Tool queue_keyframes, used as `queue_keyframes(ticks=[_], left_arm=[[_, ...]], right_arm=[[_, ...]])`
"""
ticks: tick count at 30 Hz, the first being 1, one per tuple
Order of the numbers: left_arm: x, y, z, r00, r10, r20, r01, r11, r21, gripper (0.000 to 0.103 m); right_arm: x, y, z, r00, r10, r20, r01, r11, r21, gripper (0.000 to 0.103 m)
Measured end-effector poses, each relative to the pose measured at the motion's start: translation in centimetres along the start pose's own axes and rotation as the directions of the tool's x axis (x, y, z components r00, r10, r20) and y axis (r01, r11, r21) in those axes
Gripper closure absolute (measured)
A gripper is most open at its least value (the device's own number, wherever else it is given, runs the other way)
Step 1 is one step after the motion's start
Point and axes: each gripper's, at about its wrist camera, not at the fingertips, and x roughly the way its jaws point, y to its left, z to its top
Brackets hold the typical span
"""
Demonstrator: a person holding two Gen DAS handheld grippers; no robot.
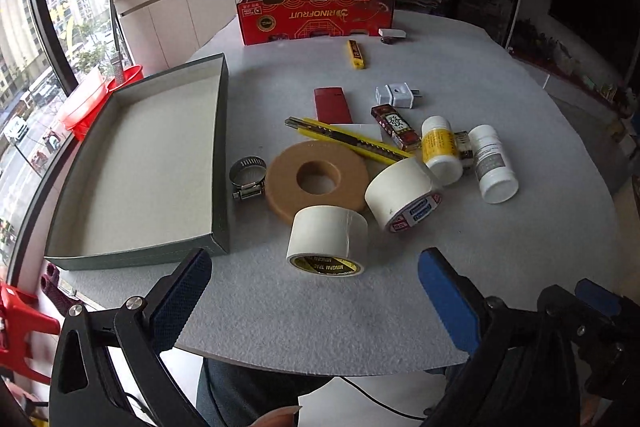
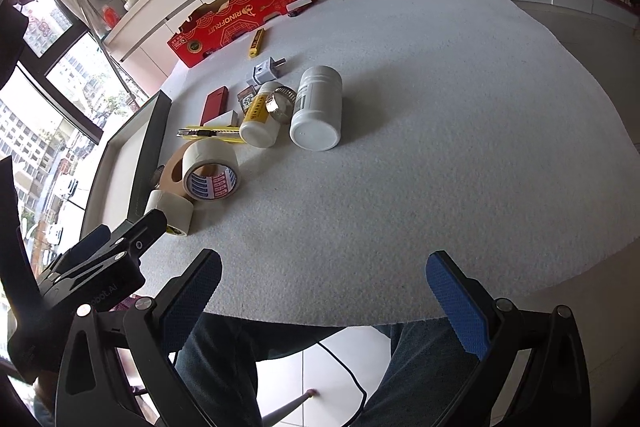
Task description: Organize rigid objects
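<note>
Hovering at the 6 o'clock edge of the grey felt-covered table (image 1: 500, 75), the left gripper (image 1: 316, 291) and right gripper (image 2: 324, 291) both have jaws spread wide, holding nothing, presumably staged for a first pick. The shallow grey cardboard tray (image 1: 222, 155) sits bare at 9 o'clock, likely the destination. Clutter is bunched from centre to 3 o'clock: nearest white tape roll (image 1: 328, 241), second white tape roll (image 1: 402, 193), tan flat ring (image 1: 316, 179), metal hose clamp (image 1: 248, 177), yellow utility knife (image 1: 348, 139), two white plastic bottles (image 2: 316, 107).
</note>
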Motion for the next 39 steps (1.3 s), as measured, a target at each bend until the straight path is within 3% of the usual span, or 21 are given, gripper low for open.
queue_keyframes(ticks=[2,3,8,14,17,18,20,22,24,32,39], left_arm=[[1.6,0.3,3.7,0.999,0.02,-0.029,-0.021,1.0,-0.023,0.0],[3.4,2.2,5.2,0.999,0.024,-0.043,-0.026,0.999,-0.038,0.0],[2.3,-0.3,4.3,0.997,0.016,-0.071,-0.019,0.998,-0.055,0.0],[-0.1,-2.1,2.9,0.998,0.058,-0.009,-0.058,0.998,0.002,0.0],[-0.3,0.4,4.6,0.999,0.046,-0.021,-0.047,0.999,-0.021,0.0],[-2.0,-0.5,2.7,0.999,0.034,-0.041,-0.036,0.999,-0.04,0.0],[-1.5,2.7,2.9,0.997,0.001,-0.079,-0.008,0.997,-0.083,0.0],[1.5,5.0,8.4,0.994,-0.001,-0.114,-0.012,0.993,-0.121,0.0],[3.9,5.9,10.0,0.99,0.006,-0.14,-0.023,0.992,-0.121,0.0],[3.1,4.7,8.6,0.989,0.018,-0.149,-0.035,0.993,-0.111,0.0],[6.0,5.8,9.7,0.987,0.023,-0.158,-0.042,0.992,-0.122,0.0]], right_arm=[[0.1,-0.3,0.5,1.0,-0.014,-0.001,0.014,1.0,0.005,0.0],[0.2,-0.5,0.9,1.0,-0.025,0.004,0.025,1.0,0.009,0.0],[0.7,-1.5,2.8,0.998,-0.052,-0.017,0.053,0.998,0.041,0.0],[1.4,-2.1,3.9,0.998,-0.05,-0.038,0.052,0.997,0.052,0.0],[1.9,-2.4,4.0,0.997,-0.047,-0.058,0.051,0.997,0.066,0.0],[2.0,-2.5,4.0,0.997,-0.048,-0.064,0.053,0.996,0.07,0.0],[2.3,-2.6,4.2,0.996,-0.048,-0.072,0.053,0.996,0.074,0.0],[2.5,-2.5,4.4,0.996,-0.048,-0.078,0.053,0.996,0.073,0.0],[2.7,-2.4,4.5,0.995,-0.049,-0.086,0.055,0.996,0.068,0.0],[3.2,-2.4,4.9,0.994,-0.047,-0.102,0.055,0.996,0.07,0.0],[3.7,-1.9,5.3,0.992,-0.055,-0.112,0.061,0.997,0.049,0.0]])
